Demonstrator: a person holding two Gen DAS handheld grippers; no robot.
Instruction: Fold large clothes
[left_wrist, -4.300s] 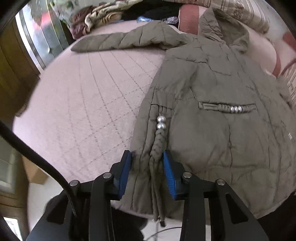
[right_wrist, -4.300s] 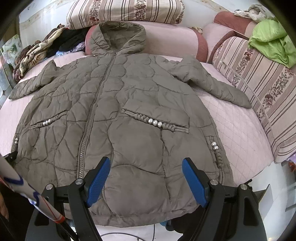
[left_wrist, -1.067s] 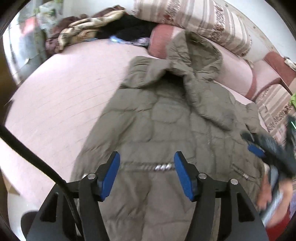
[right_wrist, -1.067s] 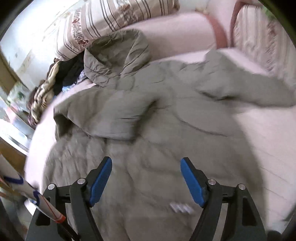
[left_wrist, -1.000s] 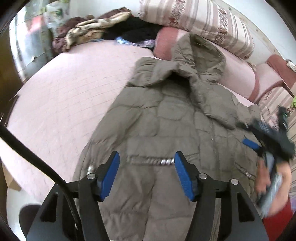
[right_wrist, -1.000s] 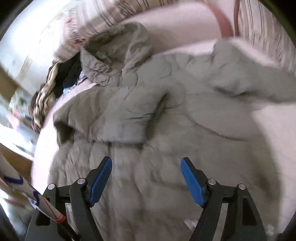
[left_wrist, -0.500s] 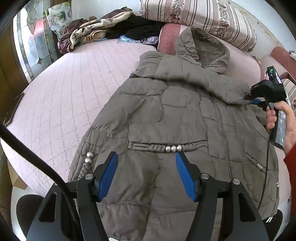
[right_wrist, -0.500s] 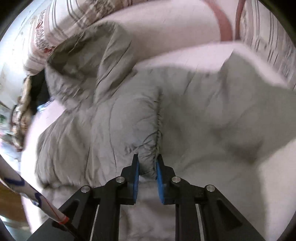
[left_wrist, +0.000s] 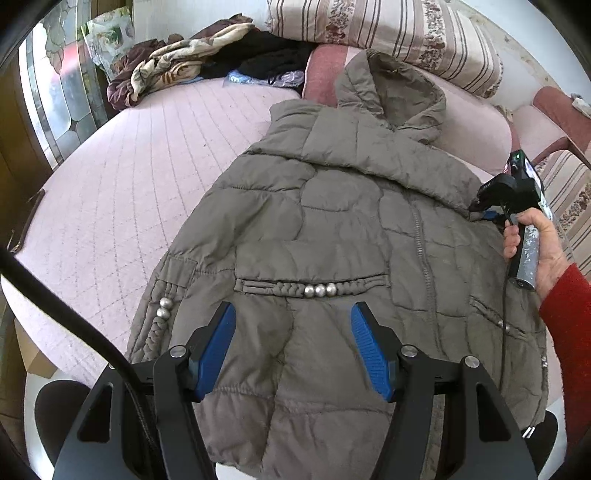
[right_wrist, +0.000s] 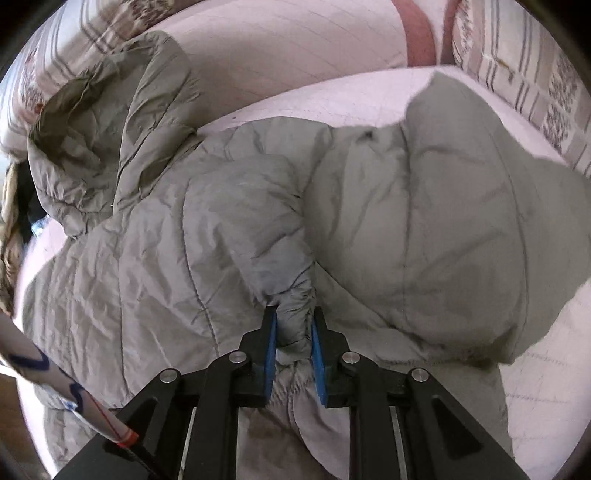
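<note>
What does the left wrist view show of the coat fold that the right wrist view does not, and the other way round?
Only the left wrist view shows the left gripper open above the coat's lower front, the beaded pocket trim, the zipper and the clothes pile at the bed's far side. Only the right wrist view shows the right gripper's blue pads clamped on the bunched sleeve cuff, with the other sleeve spread beyond. Both show the coat, its hood and the sleeve folded across the chest.

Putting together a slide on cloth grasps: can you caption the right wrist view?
Right gripper shut on the cuff of the olive coat's folded sleeve, hood lying beyond.
</note>
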